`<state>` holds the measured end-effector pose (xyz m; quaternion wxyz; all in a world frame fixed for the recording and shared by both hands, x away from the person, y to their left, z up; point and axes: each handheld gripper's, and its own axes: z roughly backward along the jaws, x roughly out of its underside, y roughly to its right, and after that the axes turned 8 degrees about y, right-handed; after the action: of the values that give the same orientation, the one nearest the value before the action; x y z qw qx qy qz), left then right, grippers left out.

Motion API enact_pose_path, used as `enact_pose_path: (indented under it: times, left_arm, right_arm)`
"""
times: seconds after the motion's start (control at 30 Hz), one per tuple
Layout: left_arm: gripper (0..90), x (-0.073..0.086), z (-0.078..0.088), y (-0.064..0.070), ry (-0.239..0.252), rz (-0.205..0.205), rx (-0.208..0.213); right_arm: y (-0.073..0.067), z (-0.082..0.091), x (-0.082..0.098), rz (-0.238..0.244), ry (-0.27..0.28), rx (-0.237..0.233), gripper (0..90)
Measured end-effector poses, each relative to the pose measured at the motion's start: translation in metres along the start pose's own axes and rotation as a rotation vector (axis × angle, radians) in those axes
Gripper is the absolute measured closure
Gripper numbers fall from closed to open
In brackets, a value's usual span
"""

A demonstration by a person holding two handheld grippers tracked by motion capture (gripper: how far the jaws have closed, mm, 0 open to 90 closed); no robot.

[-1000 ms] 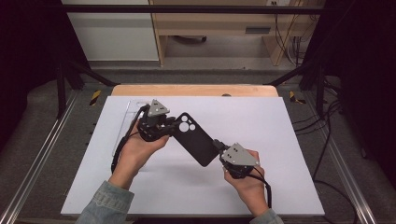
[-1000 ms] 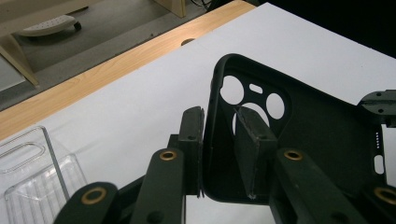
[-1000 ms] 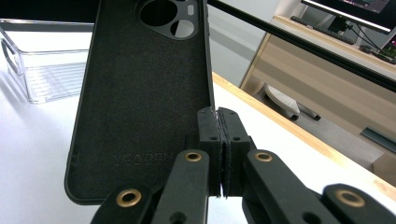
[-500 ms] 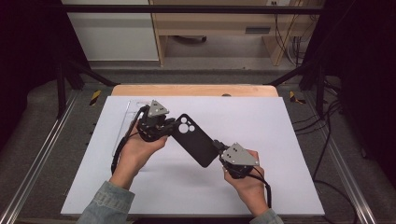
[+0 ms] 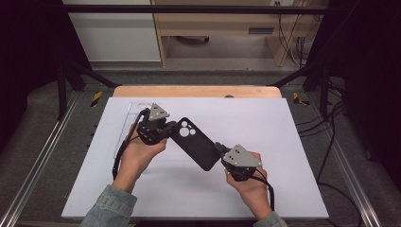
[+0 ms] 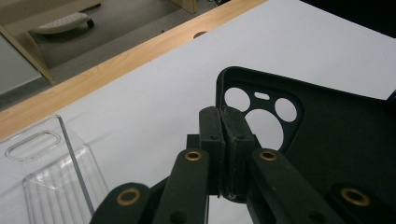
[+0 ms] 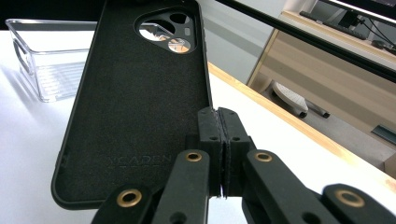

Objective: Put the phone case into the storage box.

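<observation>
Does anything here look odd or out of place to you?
Nothing looks damaged or spilled. The black phone case is empty, with no phone in it, and hangs slantwise between the left gripper and the right gripper, each clamped on an edge. A clear plastic tray sits beside it on the white table.

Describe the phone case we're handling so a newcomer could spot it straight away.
Start at the white sheet covering the table, then look to its middle, between the person's two hands. There the matte black phone case lies slantwise, pinched at one end by the left hand-held gripper and at the other by the right hand-held gripper. Unlike the clear plastic tray beside it, it is opaque with round camera cutouts.
</observation>
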<state>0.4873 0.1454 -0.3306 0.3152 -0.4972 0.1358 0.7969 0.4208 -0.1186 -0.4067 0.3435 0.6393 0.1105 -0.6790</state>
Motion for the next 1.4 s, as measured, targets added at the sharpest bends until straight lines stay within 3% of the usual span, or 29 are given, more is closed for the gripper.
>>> enact_pose_path:
  times: [0.17, 0.5, 0.77, 1.1, 1.27, 1.4]
  left_arm:
    - [88.2, -0.002, 0.004, 0.002, 0.021, -0.028, -0.021]
    - [88.6, -0.014, 0.014, 0.011, 0.048, -0.125, -0.058]
    - [88.7, -0.024, 0.021, 0.021, 0.06, -0.234, -0.084]
    - [88.7, -0.031, 0.023, 0.024, 0.067, -0.276, -0.086]
    - [88.7, -0.033, 0.025, 0.024, 0.069, -0.304, -0.088]
    - [88.8, -0.033, 0.024, 0.024, 0.068, -0.326, -0.088]
  right_arm:
    - [0.001, -0.002, -0.001, -0.043, -0.001, -0.028, 89.3]
    - [0.005, -0.005, -0.002, -0.089, 0.003, -0.051, 89.0]
    - [0.006, -0.009, 0.0, -0.125, -0.004, -0.083, 88.4]
    - [0.008, -0.012, 0.0, -0.159, -0.01, -0.106, 87.3]
    - [0.008, -0.013, -0.001, -0.163, -0.004, -0.12, 82.7]
    - [0.007, -0.012, -0.003, -0.178, 0.017, -0.126, 67.7]
